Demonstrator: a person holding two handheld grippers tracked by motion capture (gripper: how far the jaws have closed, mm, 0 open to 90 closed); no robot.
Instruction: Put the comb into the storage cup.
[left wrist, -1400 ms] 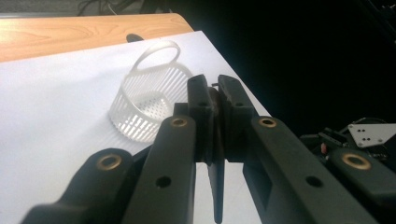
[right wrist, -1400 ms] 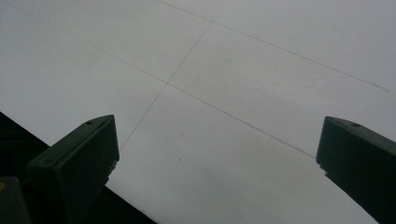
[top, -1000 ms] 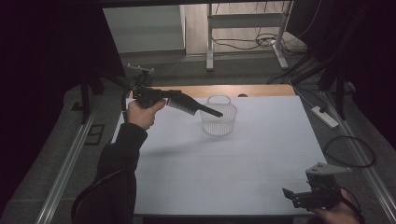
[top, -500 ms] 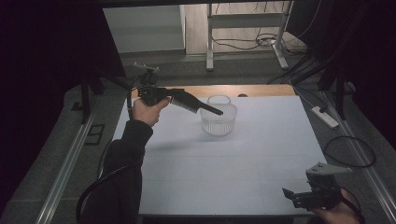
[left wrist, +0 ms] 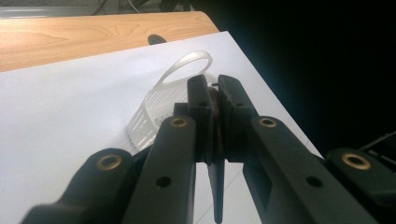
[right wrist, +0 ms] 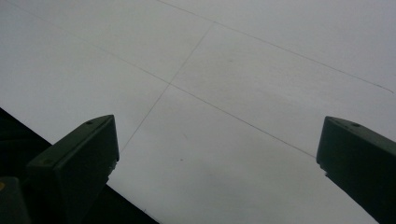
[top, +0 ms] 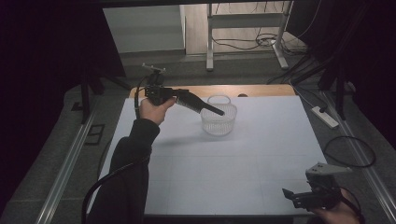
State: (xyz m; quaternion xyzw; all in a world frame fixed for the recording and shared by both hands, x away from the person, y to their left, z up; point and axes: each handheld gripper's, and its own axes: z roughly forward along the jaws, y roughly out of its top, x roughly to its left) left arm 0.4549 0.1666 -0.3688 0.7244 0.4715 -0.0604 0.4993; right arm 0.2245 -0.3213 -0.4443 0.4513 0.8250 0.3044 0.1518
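Note:
A small white mesh basket (top: 218,122) with an arched handle stands at the far middle of the white table (top: 243,163). My left gripper (top: 220,112) reaches in from the left, its tips over the basket's rim. In the left gripper view the basket (left wrist: 152,114) lies just behind the left gripper (left wrist: 212,88). Its jaws are shut on a thin dark thing (left wrist: 217,186) that hangs below them; I cannot tell what it is. My right gripper (top: 299,196) rests at the table's near right corner. The right gripper view shows this gripper (right wrist: 219,140) open over bare white table.
A strip of wooden tabletop (top: 252,90) runs behind the white sheet. Dark floor, cables (top: 348,151) and a power strip (top: 324,116) lie to the right of the table. A metal frame (top: 243,28) stands beyond it.
My left hand has shifted a little to the right, toward the basket, with its jaws still shut. The right gripper has stayed where it was.

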